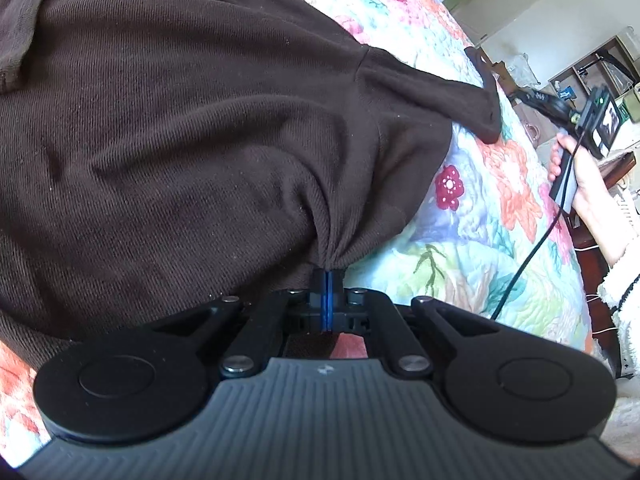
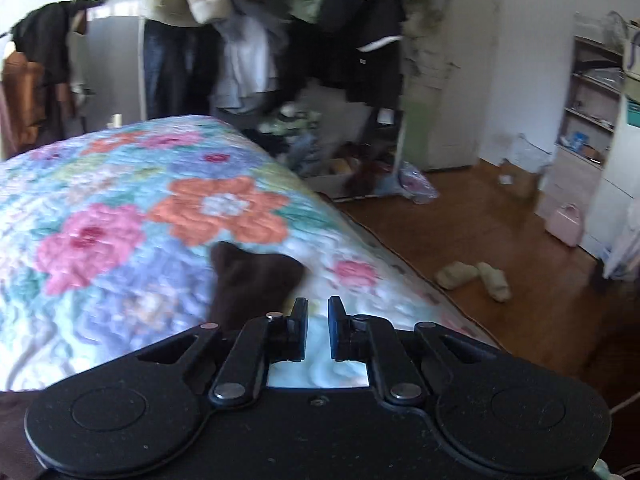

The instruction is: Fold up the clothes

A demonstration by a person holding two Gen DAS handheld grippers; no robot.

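A dark brown shirt lies spread on a floral quilt. My left gripper is shut on a bunched fold of the shirt's edge near the sleeve. One sleeve stretches toward the right. My right gripper is open and empty, held above the quilt near the bed's edge. A brown piece of the shirt lies just left of its fingers, apart from them. The right gripper also shows in the left wrist view, held in a hand off the bed's side.
The bed's edge runs diagonally; beyond it is a wooden floor with slippers and a pink bag. Hanging clothes and shelves stand at the back.
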